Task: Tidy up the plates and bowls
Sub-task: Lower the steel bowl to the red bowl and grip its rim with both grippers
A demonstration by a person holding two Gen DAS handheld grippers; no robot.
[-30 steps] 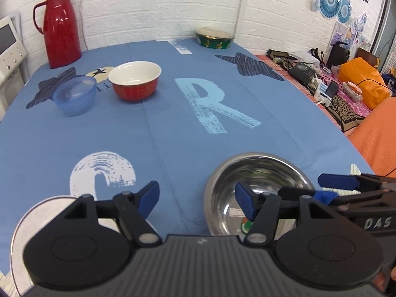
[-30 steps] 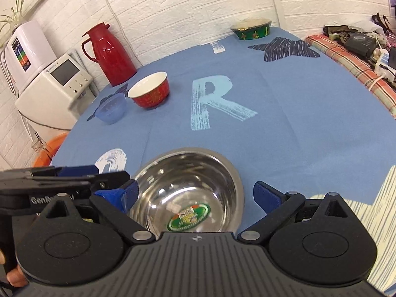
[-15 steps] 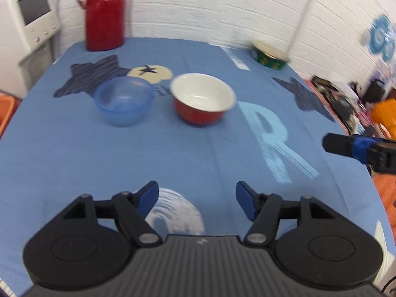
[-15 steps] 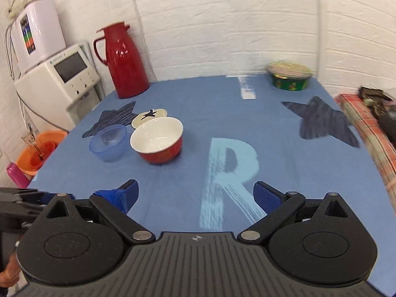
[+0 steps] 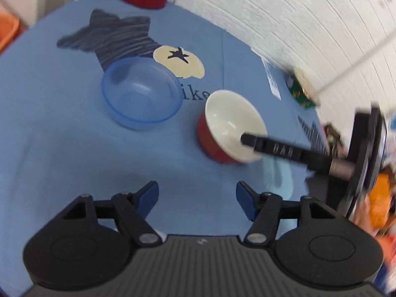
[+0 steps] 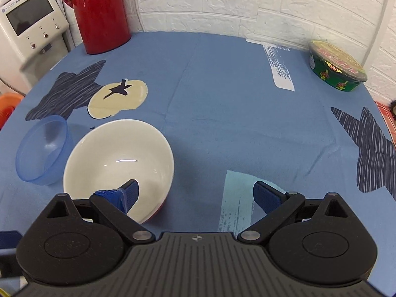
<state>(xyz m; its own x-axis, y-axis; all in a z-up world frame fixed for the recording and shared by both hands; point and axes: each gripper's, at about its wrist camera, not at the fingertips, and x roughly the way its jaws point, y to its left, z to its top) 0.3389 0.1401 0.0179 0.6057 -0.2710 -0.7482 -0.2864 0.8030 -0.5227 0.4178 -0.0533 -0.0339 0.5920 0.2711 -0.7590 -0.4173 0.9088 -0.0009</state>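
Note:
A red bowl (image 6: 116,158) with a white inside sits on the blue tablecloth, with a clear blue plastic bowl (image 6: 40,149) just to its left. My right gripper (image 6: 195,194) is open and straddles the red bowl's near right rim: its left finger reaches inside the bowl, its right finger stays outside. In the left wrist view the red bowl (image 5: 230,126) and the blue bowl (image 5: 139,92) lie ahead of my open, empty left gripper (image 5: 196,196). One finger (image 5: 272,147) of the right gripper crosses over the red bowl there.
A red thermos jug (image 6: 99,12) stands at the back left by the white brick wall. A green lidded tub (image 6: 336,66) sits at the back right. A white appliance (image 6: 32,24) stands off the table's left edge.
Both grippers have moved forward, away from the steel bowl, which has left both views. The right gripper has come down over the red bowl's rim. The left view has swung left and blurred.

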